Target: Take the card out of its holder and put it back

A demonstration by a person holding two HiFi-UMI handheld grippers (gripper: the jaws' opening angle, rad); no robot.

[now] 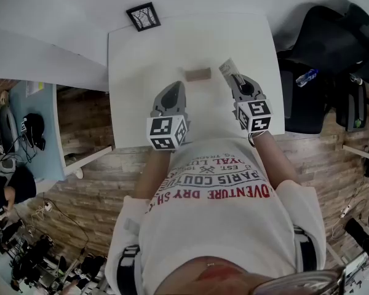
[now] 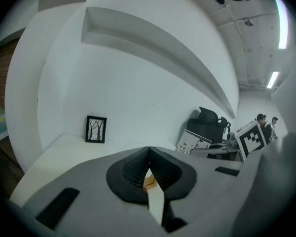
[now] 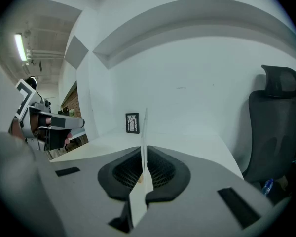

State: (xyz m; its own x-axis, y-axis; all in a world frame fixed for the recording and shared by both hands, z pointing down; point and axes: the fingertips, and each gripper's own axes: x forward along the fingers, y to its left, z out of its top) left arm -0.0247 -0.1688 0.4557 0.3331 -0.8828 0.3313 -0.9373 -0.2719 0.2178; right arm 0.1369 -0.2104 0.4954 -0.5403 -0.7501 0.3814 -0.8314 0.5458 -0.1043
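A small wooden card holder (image 1: 198, 74) sits on the white table (image 1: 135, 60), with no card in it. My right gripper (image 1: 234, 77) is just to its right and shut on the white printed card (image 1: 227, 67), held clear of the table. In the right gripper view the card (image 3: 144, 132) stands edge-on between the closed jaws (image 3: 142, 149). My left gripper (image 1: 174, 86) hovers just left of and nearer than the holder, shut with nothing in it. Its jaws (image 2: 148, 154) meet at the tips. The card (image 2: 192, 142) also shows in the left gripper view.
A small black picture frame (image 1: 142, 16) stands at the table's far edge by the white wall. A black office chair (image 1: 332, 48) with a water bottle (image 1: 307, 77) is to the right. A light blue desk (image 1: 31, 121) with clutter is to the left.
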